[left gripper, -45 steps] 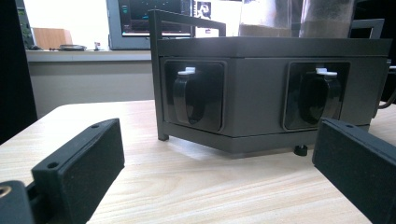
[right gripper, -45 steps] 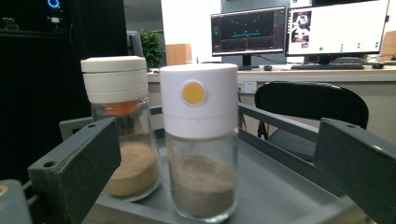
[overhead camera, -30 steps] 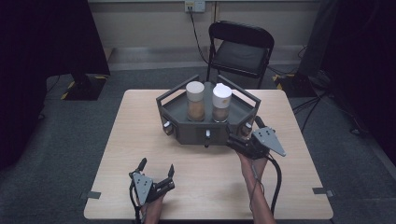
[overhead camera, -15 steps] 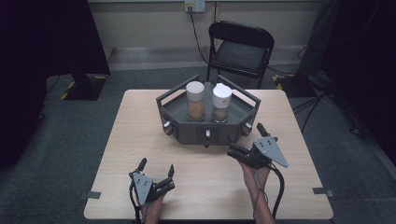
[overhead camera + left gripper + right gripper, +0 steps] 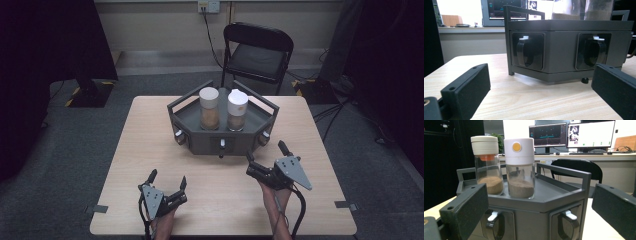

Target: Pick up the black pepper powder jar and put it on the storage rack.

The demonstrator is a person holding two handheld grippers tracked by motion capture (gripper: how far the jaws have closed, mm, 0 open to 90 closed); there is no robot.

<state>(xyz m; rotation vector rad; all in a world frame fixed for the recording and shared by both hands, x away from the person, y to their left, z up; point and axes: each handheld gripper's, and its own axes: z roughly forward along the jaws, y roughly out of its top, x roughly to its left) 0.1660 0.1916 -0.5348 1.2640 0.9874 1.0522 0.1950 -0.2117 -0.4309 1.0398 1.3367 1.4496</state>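
The left tongs (image 5: 166, 184) rest near the front edge of the worktop (image 5: 150, 145), left of centre, jaws spread wide and holding nothing. The grey rack (image 5: 220, 141) lies ahead of them and a little to their right, well apart. Their own view looks low across the wood at the rack's front faces, where two recessed black knobs with white tabs (image 5: 525, 50) sit side by side; from this height the jars are cut off at the top of the picture.

The rack stands toward the far edge of the worktop, about midway along it. On its deck two jars stand upright, just beside each other: the beige-lidded jar (image 5: 209, 108) on the left and the white-lidded jar (image 5: 237, 109) on the right, each with brown powder in the bottom.

The right tongs (image 5: 264, 155) hang above the worktop near the rack's front right corner, also spread and empty, and they are clearly the nearer pair. From them the jars lie ahead and slightly left, long axes vertical, so a grasp would probably come level, jaws either side of a jar. The right gripper view shows what the high view cannot: the white lid's orange dot (image 5: 516, 147), and that this jar (image 5: 519, 168) stands nearest, roughly centred between the jaws, with the rack's rail between.
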